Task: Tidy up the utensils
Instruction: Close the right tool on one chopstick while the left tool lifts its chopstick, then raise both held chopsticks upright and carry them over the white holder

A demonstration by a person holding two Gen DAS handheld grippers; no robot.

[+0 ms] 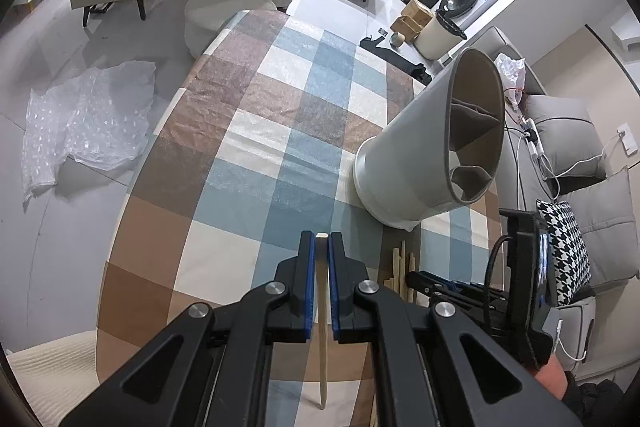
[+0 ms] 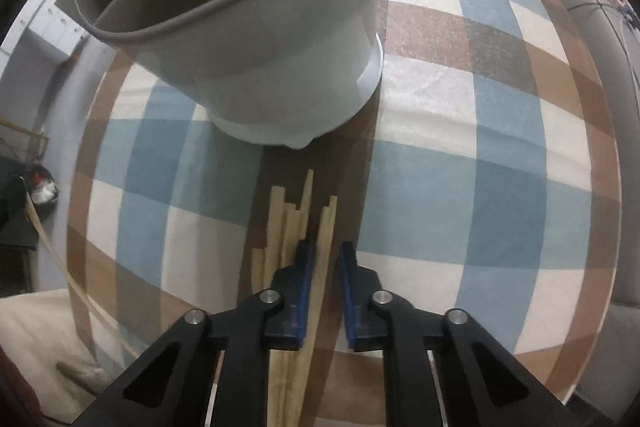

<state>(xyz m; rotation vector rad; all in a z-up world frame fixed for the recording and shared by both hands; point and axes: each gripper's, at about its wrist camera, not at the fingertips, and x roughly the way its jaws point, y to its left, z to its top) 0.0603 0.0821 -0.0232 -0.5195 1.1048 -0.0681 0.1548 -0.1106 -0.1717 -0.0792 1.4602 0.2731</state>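
While clamped on one chopstick [image 1: 322,291], left gripper [image 1: 321,241]; right gripper [image 2: 325,259], jaws apart over the chopstick pile [image 2: 294,223].

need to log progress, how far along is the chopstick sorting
Early. Nothing shows inside the divided utensil holder; its visible compartments look bare. In hand: the left gripper is shut on one chopstick. The right gripper is open over the chopstick pile on the checked tablecloth, which is what remains.
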